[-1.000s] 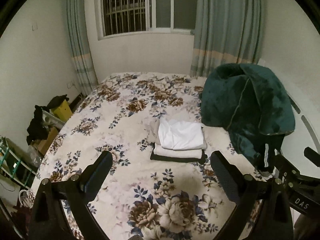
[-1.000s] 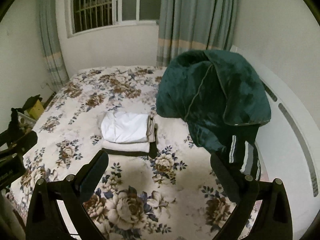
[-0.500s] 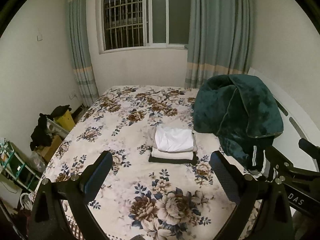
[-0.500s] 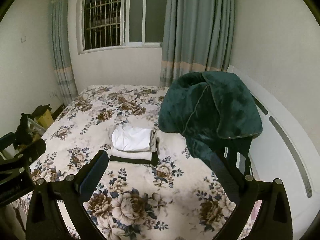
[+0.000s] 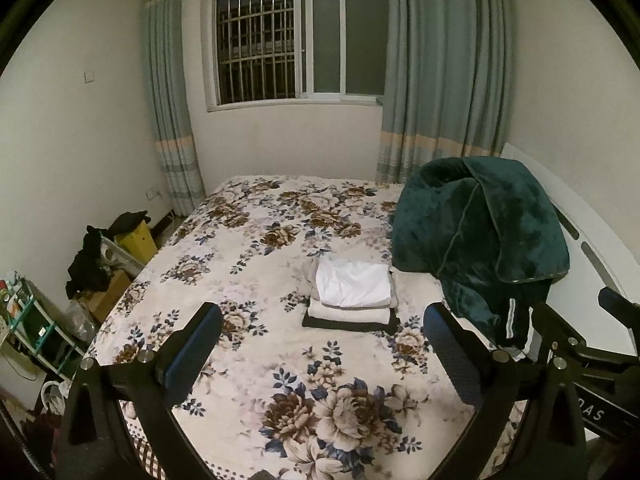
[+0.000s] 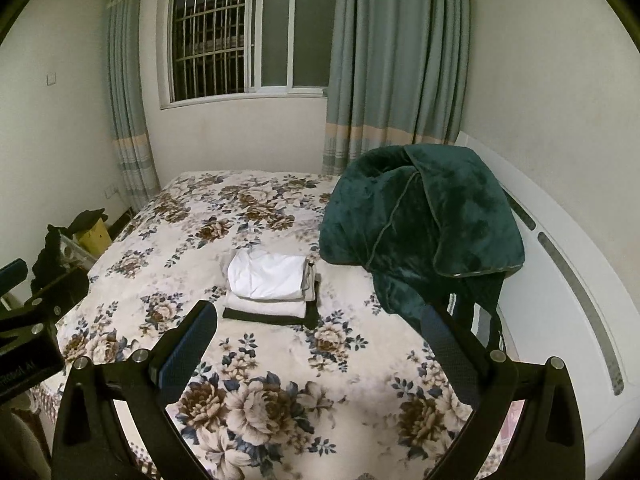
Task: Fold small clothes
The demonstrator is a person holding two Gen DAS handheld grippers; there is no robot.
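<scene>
Both tools have drawn back and tilted upward over the last second: the stack of folded clothes [image 5: 352, 296] now sits smaller and farther off in each wrist view, and far more of the window [image 5: 296, 36] and curtains [image 5: 444, 60] shows above the bed [image 5: 248, 248].

Left tool [image 5: 322, 346]: jaws spread wide, nothing between them, held clear above the near end of the bed. Right tool [image 6: 318, 344]: likewise spread and empty; its frame also shows at 3 o'clock in the left view.

Stack position: roughly centre of the floral bedspread, at about 12 o'clock from both tools and well apart from them. It reads as a white piece [image 6: 268, 276] on top, a cream one beneath, and a dark one at the bottom, edges fairly square.

Just beside the stack, at 2 o'clock, a dark green blanket [image 5: 480, 236] is heaped against the headboard; a striped dark garment [image 5: 516, 324] hangs below it.

Assessment: with both tools empty and retreating, the current fold appears finished and placed. The striped garment may be the next item, though that cannot be confirmed. No loose small clothes lie on the open bedspread.
</scene>
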